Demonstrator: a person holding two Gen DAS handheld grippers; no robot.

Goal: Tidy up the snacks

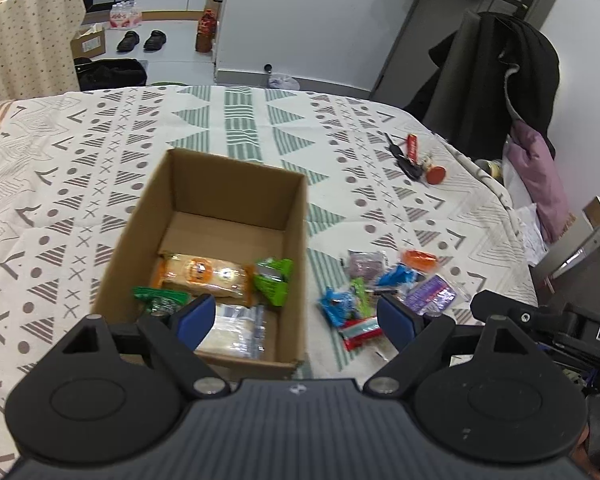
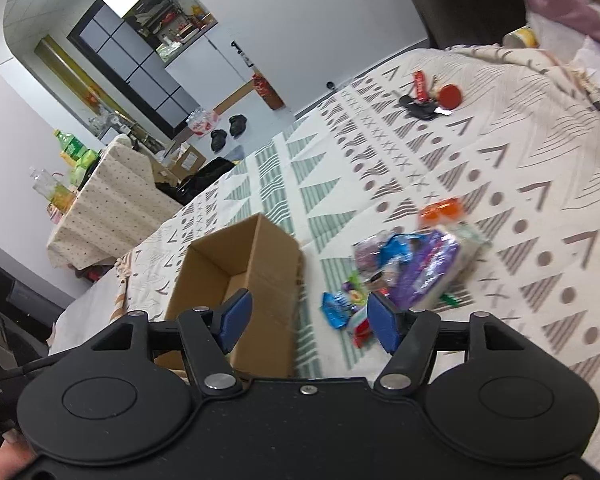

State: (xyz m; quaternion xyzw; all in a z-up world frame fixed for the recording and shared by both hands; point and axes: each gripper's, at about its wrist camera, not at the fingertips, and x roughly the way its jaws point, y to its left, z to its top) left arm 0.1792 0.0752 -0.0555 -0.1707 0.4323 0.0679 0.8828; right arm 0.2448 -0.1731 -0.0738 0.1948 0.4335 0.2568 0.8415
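- Patterned tablecloth over a wide table, running out to a far edge with bare floor beyond; broad clear cloth left of and behind the box, less on the right where the table edge drops toward a chair draped in a dark coat.
- Open cardboard box upright near the middle of the cloth, flaps gone or folded out of sight, far half of its floor bare.
- Inside the box, at the near end: long orange-wrapped snack, green packet leaning on the right wall, smaller green packet at the left, clear silvery pack nearest the camera.
- Loose snack pile on the cloth just right of the box, apart from it: blue, purple, orange, red-and-white wrappers overlapping; blurred in the right wrist view, single items hard to separate.
- Left gripper held above the box's near right corner, jaws spread wide, nothing between the blue pads.
- Right gripper tilted, poised over the gap between box and pile, jaws likewise wide apart and empty.
- Keys with red tag far right, well apart from the snacks.
- Fingertips of the holding hand barely visible at the lower corner, mostly cut off.
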